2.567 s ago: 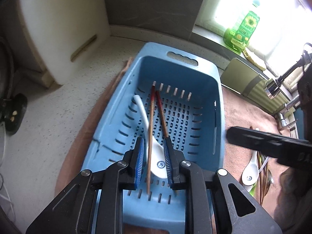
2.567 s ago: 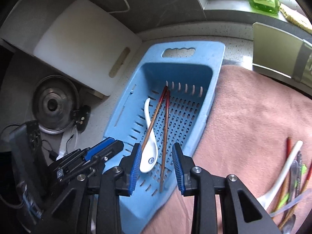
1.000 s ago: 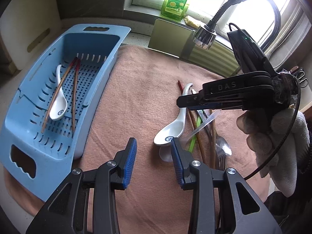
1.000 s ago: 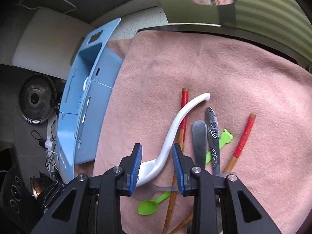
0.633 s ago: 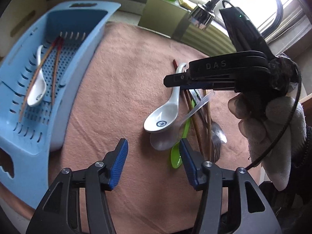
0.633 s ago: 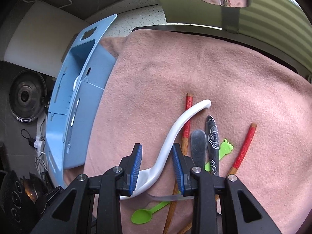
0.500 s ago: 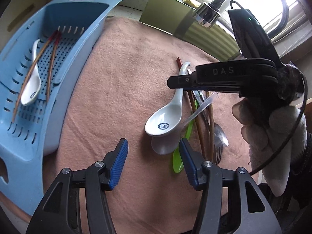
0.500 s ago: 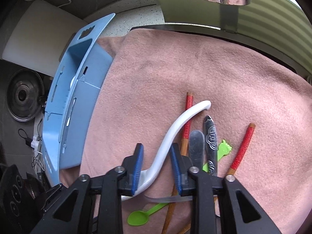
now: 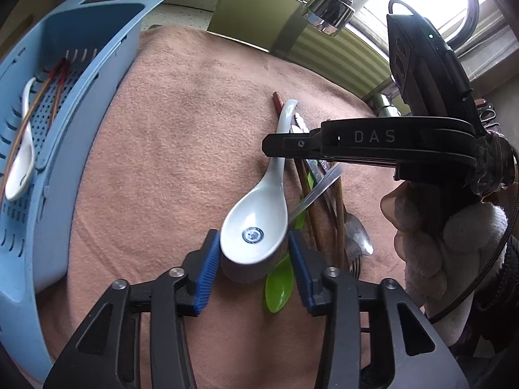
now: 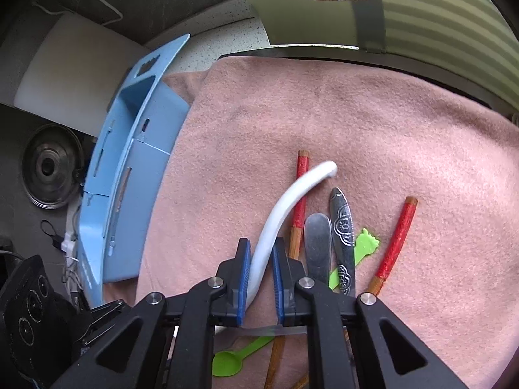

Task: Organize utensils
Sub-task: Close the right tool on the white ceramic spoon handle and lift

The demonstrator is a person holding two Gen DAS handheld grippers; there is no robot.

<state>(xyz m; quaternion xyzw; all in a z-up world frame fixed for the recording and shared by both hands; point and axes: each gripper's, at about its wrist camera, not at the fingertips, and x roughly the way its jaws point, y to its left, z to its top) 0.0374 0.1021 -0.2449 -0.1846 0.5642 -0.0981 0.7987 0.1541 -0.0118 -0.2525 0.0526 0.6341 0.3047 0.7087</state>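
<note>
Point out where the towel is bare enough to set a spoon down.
Bare: the pink towel between the blue basket and the white ceramic spoon, and beyond the red-tipped chopstick. Crowded: the utensil pile beside that spoon.

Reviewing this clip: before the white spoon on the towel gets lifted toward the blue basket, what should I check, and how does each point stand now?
1. Right hand-held gripper shut on the white spoon handle: ok; its jaws have just been closing.
2. Left hand-held gripper pads touching the bowl: cannot tell; its jaws have just been closing.
3. Spoon free of the clear spoon under it: cannot tell.
4. Green spoon clear of the left pads: not ok, it lies beside one.
5. Room in the blue basket: ok.
</note>
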